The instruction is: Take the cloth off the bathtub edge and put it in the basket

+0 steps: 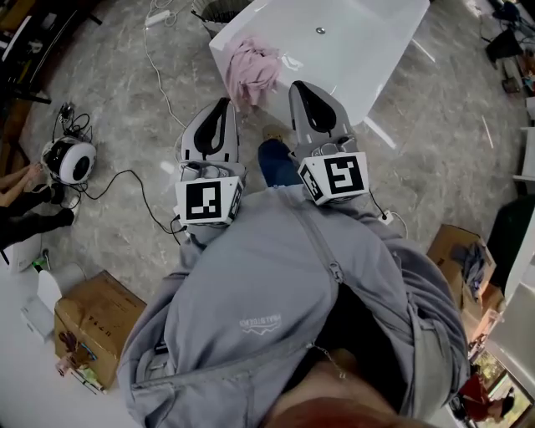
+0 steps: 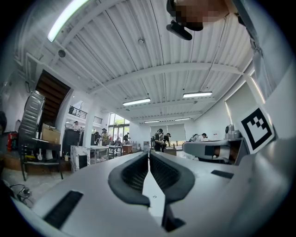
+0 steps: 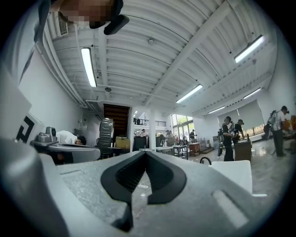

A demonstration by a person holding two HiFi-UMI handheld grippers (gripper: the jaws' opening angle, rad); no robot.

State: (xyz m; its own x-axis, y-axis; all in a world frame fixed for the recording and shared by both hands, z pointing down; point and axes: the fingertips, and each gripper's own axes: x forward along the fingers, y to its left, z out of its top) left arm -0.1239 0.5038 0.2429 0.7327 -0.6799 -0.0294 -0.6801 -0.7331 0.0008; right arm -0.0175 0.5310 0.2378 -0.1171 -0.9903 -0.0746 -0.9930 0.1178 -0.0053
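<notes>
A crumpled pink cloth (image 1: pixel 253 73) hangs over the near left edge of the white bathtub (image 1: pixel 351 50). My left gripper (image 1: pixel 224 103) is just short of the tub, below and left of the cloth, with its jaws shut and empty (image 2: pixel 149 155). To the right of the cloth my right gripper (image 1: pixel 297 85) reaches the tub's edge. It is shut too, with nothing in it (image 3: pixel 145 152). A white corner of the bathtub (image 3: pixel 233 173) shows in the right gripper view. A dark mesh basket (image 1: pixel 219 10) is partly visible at the top, behind the tub.
Cables (image 1: pixel 142 196) run across the marble floor to a round white device (image 1: pixel 71 160) on the left. There is a cardboard box (image 1: pixel 96 322) at the lower left and another box (image 1: pixel 458 251) on the right. Several people stand at tables far back (image 2: pixel 159 139).
</notes>
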